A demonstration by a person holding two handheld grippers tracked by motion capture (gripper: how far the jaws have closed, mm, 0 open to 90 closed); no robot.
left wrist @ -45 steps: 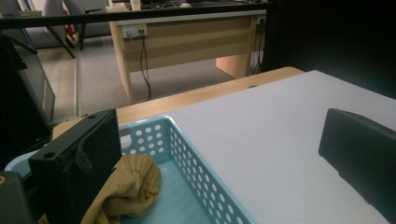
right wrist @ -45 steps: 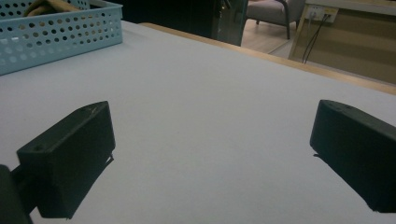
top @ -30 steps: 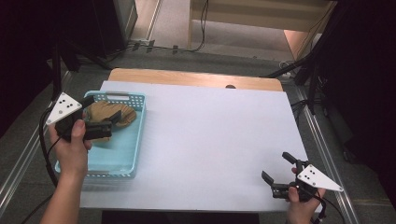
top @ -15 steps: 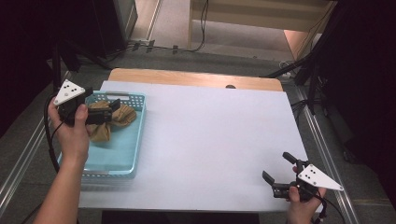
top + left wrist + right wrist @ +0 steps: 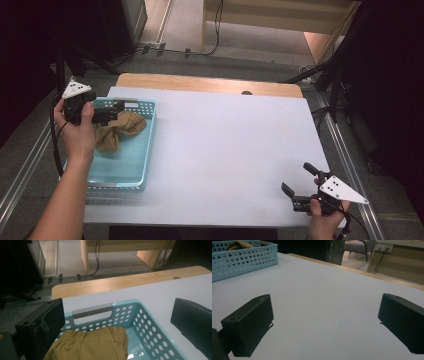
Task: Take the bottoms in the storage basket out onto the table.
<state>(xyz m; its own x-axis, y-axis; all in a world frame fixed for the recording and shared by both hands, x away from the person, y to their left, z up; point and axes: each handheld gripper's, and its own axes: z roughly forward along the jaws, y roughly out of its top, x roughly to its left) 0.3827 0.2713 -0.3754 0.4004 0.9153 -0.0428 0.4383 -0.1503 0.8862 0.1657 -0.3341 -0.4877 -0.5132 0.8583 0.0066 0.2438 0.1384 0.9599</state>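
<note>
A light blue perforated basket point(image 5: 131, 172) stands at the table's left side, and a tan cloth point(image 5: 122, 129) lies bunched in its far half. My left gripper point(image 5: 115, 111) hovers over the basket's far left corner, just above the cloth, and is open. In the left gripper view its jaws stand wide apart around the left gripper's midpoint point(image 5: 117, 313), with the cloth point(image 5: 92, 345) below them and the basket's handle wall point(image 5: 93, 310) ahead. My right gripper point(image 5: 296, 178) rests open near the table's front right corner, nothing between its jaws point(image 5: 325, 300).
A white sheet point(image 5: 230, 145) covers the table, with a bare wooden strip point(image 5: 200, 84) along the far edge. In the right gripper view the basket point(image 5: 244, 257) stands far off. Cables and dark stands point(image 5: 320, 75) surround the table.
My left hand has carried its gripper from the middle of the basket toward its far left corner. The cloth has shifted and now droops toward the near side. The right gripper has stayed still.
</note>
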